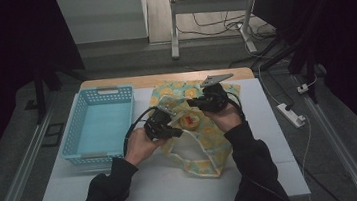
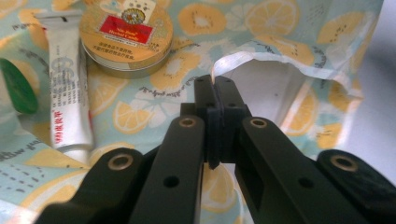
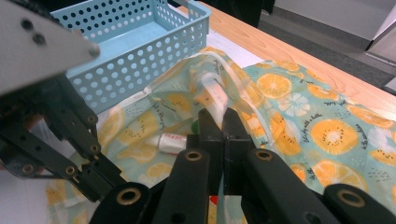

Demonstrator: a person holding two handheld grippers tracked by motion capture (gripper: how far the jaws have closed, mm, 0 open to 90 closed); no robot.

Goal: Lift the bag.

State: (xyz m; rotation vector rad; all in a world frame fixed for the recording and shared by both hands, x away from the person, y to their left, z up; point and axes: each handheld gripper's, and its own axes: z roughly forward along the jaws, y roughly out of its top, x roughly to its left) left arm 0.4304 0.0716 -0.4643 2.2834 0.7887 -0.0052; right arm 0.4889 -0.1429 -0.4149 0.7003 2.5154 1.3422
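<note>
A cloth bag (image 1: 210,150) printed with orange slices lies on the white table top, its mouth held open between my two grippers. My left gripper (image 1: 173,130) (image 2: 215,86) is shut on the bag's white-trimmed rim (image 2: 233,59). My right gripper (image 1: 196,103) (image 3: 217,116) is shut on the opposite rim, where a white strap (image 3: 219,93) runs. Inside the bag lie a round gold tin with a red label (image 2: 125,35) (image 1: 189,122), a white tube (image 2: 67,84) (image 3: 172,142) and something green (image 2: 16,86).
An empty light blue perforated basket (image 1: 99,123) (image 3: 140,51) stands left of the bag. The wooden table edge (image 1: 164,78) runs along the far side. A power strip (image 1: 291,114) lies on the floor at the right.
</note>
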